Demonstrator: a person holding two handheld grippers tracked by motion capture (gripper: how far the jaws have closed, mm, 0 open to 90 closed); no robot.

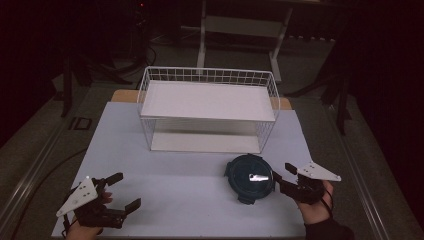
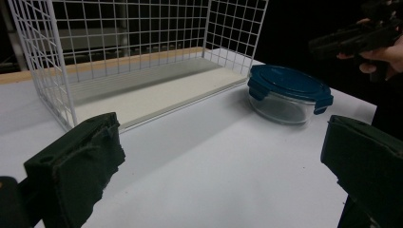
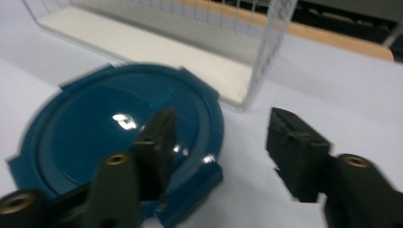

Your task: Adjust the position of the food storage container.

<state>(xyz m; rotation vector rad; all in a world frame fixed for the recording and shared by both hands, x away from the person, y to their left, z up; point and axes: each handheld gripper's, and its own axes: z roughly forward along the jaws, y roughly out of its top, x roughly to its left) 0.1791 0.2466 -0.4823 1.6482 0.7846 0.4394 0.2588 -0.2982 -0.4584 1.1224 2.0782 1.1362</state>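
White tabletop (image 1: 165,190) carries a wire rack (image 1: 207,107) with a lidded container (image 1: 250,178) in front. Right gripper (image 1: 281,173) straddles its rim, jaws apart, nothing gripped yet; left gripper (image 1: 126,190) waits open. Lifting remains undone.

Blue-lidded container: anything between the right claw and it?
Nothing visible. The right claw is at the edge of the blue-lidded container, one jaw over the lid, one off its side, pads not yet pressing. Bare table around.
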